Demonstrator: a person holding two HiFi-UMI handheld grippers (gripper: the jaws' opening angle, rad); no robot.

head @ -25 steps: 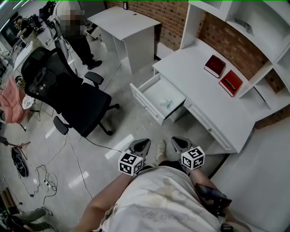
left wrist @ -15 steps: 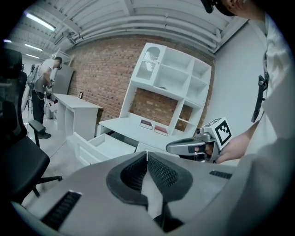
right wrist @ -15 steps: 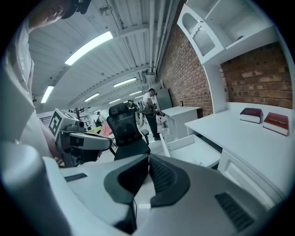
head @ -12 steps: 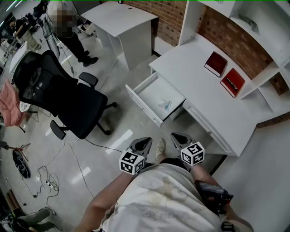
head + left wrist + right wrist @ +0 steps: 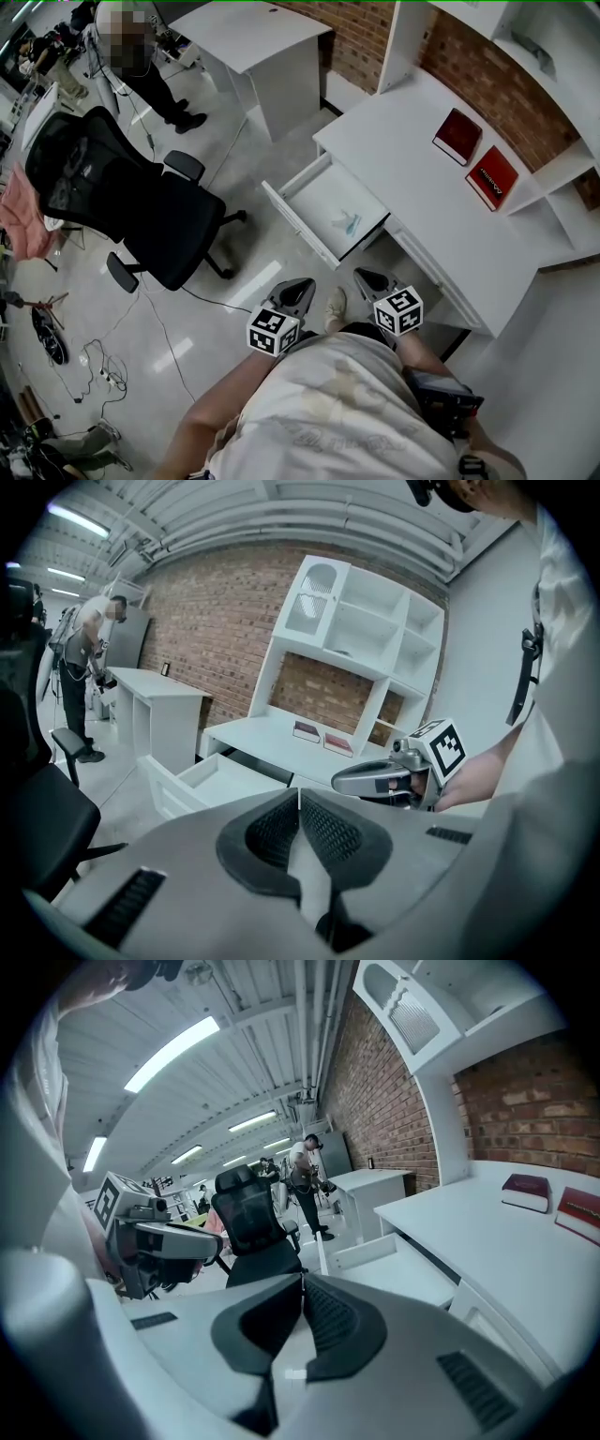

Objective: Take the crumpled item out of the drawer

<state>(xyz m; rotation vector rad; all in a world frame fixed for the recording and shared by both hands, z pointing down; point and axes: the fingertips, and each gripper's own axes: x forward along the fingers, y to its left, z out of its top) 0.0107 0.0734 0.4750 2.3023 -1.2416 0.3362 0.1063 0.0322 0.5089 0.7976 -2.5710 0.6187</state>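
The white drawer (image 5: 305, 202) stands pulled open from the desk (image 5: 422, 187). Inside it, toward the right, lies a small pale crumpled item (image 5: 345, 221). My left gripper (image 5: 298, 287) and right gripper (image 5: 364, 277) hang side by side close to my body, well short of the drawer and above the floor. Both are shut with nothing between the pads. In the left gripper view the shut left gripper (image 5: 299, 794) points toward the drawer (image 5: 211, 772), with the right gripper (image 5: 375, 780) beside it. In the right gripper view the right gripper (image 5: 303, 1279) is likewise shut, the drawer (image 5: 380, 1258) ahead.
A black office chair (image 5: 141, 202) stands left of the drawer. Two red books (image 5: 473, 155) lie on the desk under white shelves. A second white desk (image 5: 253, 37) and a standing person (image 5: 141, 70) are at the back. Cables (image 5: 103, 361) trail on the floor.
The head view has shifted slightly, so the desk sits a little differently in frame. Both grippers keep the same place near the body, still shut.
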